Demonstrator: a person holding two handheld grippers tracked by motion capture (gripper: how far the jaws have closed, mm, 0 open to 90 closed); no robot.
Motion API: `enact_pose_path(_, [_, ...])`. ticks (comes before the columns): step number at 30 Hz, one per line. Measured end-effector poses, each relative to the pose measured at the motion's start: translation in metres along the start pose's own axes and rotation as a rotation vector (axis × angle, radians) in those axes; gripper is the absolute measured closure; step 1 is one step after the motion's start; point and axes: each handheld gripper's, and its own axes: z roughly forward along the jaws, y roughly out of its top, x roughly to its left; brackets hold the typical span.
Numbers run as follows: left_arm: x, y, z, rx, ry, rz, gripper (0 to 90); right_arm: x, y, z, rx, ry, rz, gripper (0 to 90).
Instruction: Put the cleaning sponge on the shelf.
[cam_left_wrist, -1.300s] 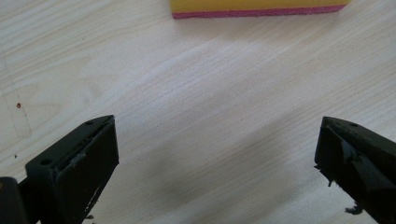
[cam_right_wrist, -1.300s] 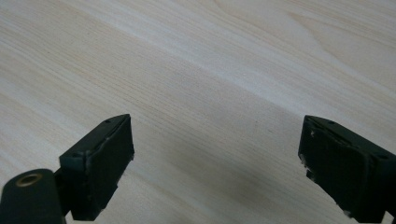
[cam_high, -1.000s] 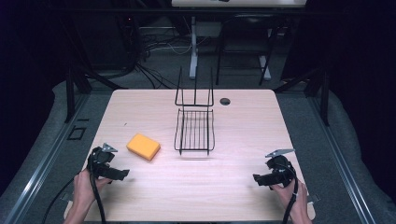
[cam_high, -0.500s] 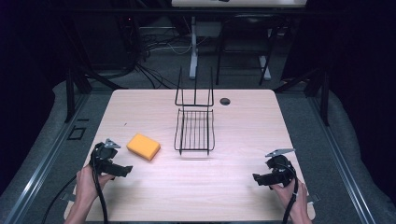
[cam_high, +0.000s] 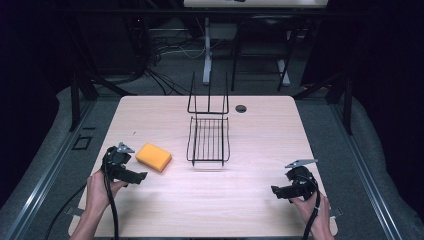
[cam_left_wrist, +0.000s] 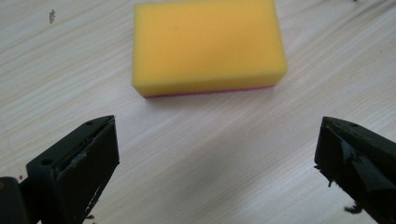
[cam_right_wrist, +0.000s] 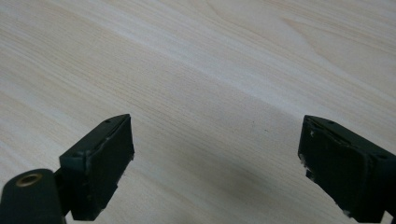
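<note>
A yellow sponge (cam_high: 154, 157) with a thin pink underside lies flat on the wooden table (cam_high: 165, 210), left of centre. My left gripper (cam_high: 134, 176) hovers just in front of it, open, its jaws pointing toward the sponge. In the left gripper view the sponge (cam_left_wrist: 206, 45) lies a short way beyond the wide-apart jaws of that gripper (cam_left_wrist: 217, 158), untouched. A black wire rack (cam_high: 209, 131) stands at the table's middle, its tall back toward the far edge. Near the front right edge my right gripper (cam_high: 281, 191) is open over bare wood, as the right gripper view (cam_right_wrist: 215, 158) confirms.
A small dark round hole (cam_high: 241, 108) sits in the tabletop right of the rack's back. Black cables trail from both grippers off the near edge. Beyond the table stand dark frame legs and floor cables.
My left gripper has moved right and slightly forward, closing in on the sponge. The right gripper has stayed where it was.
</note>
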Motion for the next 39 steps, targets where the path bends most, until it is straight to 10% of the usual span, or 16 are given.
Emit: enact_pose_path(39, [-0.013, 0.056, 0.021, 0.055, -0.059, 0.053, 0.2, -0.002, -0.001, -0.001, 0.002, 0.0, 0.005, 10.2])
